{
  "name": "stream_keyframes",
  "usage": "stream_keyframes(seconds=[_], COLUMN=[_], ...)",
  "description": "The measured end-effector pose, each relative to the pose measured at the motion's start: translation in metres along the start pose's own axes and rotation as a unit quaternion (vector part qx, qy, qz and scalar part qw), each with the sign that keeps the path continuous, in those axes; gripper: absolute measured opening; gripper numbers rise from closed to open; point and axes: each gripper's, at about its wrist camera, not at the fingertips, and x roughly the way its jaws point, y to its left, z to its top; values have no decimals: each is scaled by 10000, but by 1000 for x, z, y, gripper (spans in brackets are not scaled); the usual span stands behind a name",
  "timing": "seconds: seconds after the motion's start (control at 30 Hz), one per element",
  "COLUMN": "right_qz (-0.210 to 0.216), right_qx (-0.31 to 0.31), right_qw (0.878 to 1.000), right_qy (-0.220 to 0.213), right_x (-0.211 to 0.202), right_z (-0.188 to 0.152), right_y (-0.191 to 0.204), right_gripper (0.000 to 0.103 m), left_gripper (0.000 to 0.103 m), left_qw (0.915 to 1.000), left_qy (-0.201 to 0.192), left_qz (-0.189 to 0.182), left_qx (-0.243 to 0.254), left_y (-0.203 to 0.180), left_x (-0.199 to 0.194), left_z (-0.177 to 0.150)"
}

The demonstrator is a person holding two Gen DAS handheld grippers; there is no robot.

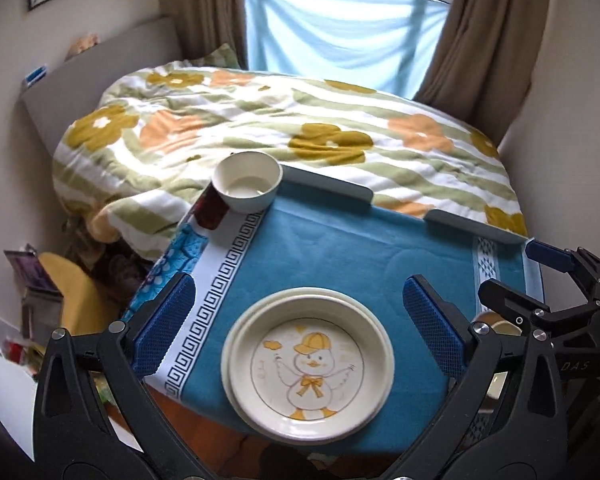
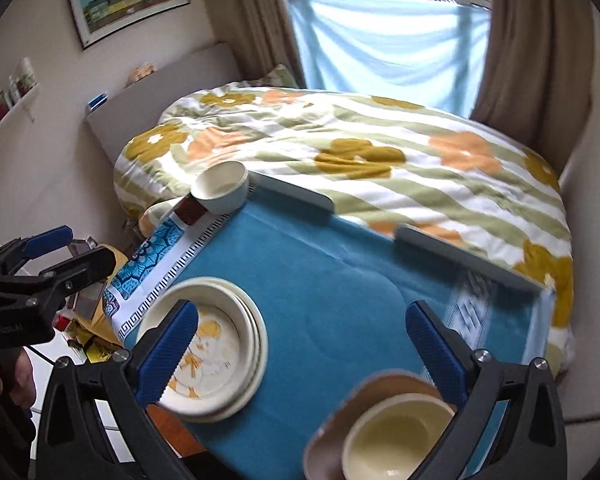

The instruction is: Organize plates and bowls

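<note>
Blue-padded fingers of the left gripper stand spread wide, nothing between the pads; released. Below and between them, clear of both pads, sits the duck plate, stacked on a second cream plate whose rim shows at its far left edge. Stack rests on the blue cloth, near the cloth's near edge.

Right gripper likewise spread wide, released. Its left finger overlaps the plate stack in view; contact cannot be told. Near its right finger, at the near edge of the cloth, a cream bowl sits inside a tan, squarish dish, not gripped.

Far left corner of the cloth: a small white bowl, upright, perched on a dark red block, well apart from both grippers.

Grey bars run along the cloth's far edge. Beyond them lies a flowered quilt.
</note>
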Motion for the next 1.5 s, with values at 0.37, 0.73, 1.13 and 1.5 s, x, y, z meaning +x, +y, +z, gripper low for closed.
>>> stream_keyframes(seconds=[0.37,0.73,1.13,1.5], right_qz=[58,276,1417,1526], right_qx=[-597,-164,756,858], right_qw=[9976,9941,9755,9740], right_qy=[346,1033,1506,1438], right_x=[118,249,316,323], right_z=[96,135,132,132], right_y=[52,43,37,38], right_gripper=[103,97,47,22], left_gripper=[103,78,35,24], left_qw=[9953,9815,9738,9795], left_qy=[395,1124,1528,1353], left_qz=[-136,-591,-633,-504], left_qx=[-871,-1432,-1561,-1402], left_y=[95,139,152,150], left_x=[93,232,305,308], left_z=[56,83,82,87])
